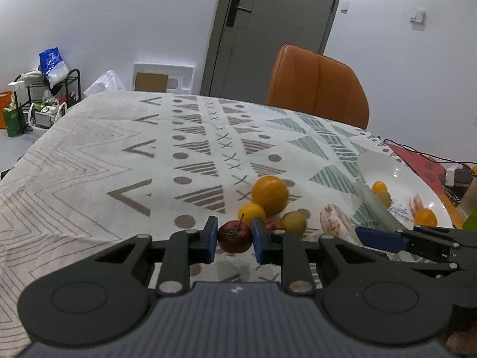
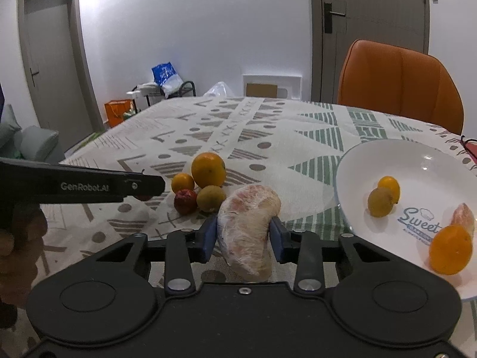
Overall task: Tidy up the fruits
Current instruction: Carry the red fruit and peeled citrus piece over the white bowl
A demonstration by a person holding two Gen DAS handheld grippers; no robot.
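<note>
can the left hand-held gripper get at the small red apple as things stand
Probably yes. The left hand-held gripper is open with its blue pads either side of the small red apple, nothing between them. The small orange sits just behind, apparently clear of the pads.

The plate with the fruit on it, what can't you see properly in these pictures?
- Plate: right wrist view cuts off its right side at the picture's edge.
- Left wrist view: the right gripper covers the plate's near rim.
- Pomelo piece: its lower end is hidden behind the gripper body in the right wrist view.
- Small print under "Sweet" on the plate: too tiny, partly behind an orange.
</note>
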